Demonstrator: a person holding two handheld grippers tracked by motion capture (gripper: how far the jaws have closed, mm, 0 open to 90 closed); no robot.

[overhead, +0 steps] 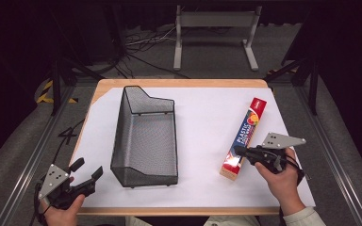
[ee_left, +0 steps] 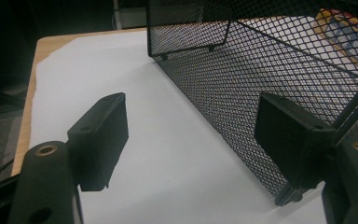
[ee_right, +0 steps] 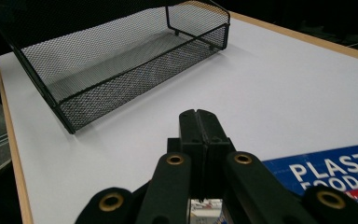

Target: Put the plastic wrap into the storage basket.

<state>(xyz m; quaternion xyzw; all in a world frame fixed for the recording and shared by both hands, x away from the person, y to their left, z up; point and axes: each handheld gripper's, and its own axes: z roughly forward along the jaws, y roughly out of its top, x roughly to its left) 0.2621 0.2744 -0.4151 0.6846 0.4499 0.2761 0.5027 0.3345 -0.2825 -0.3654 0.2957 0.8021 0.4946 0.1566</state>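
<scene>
white table [overhead: 207,132] | mesh basket [overhead: 146,136] | dim room, floor cables [overhead: 141,44], perhaps

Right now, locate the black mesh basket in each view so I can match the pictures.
High view: black mesh basket stands left of centre on the white sheet.
Left gripper view: it fills the upper right, beyond the open jaws.
Right gripper view: upper left, past the shut jaws.
Shared landmark: the white sheet under it.

Black mesh basket [overhead: 145,141]; red-and-blue box [overhead: 245,136]; white table [overhead: 207,127].
</scene>
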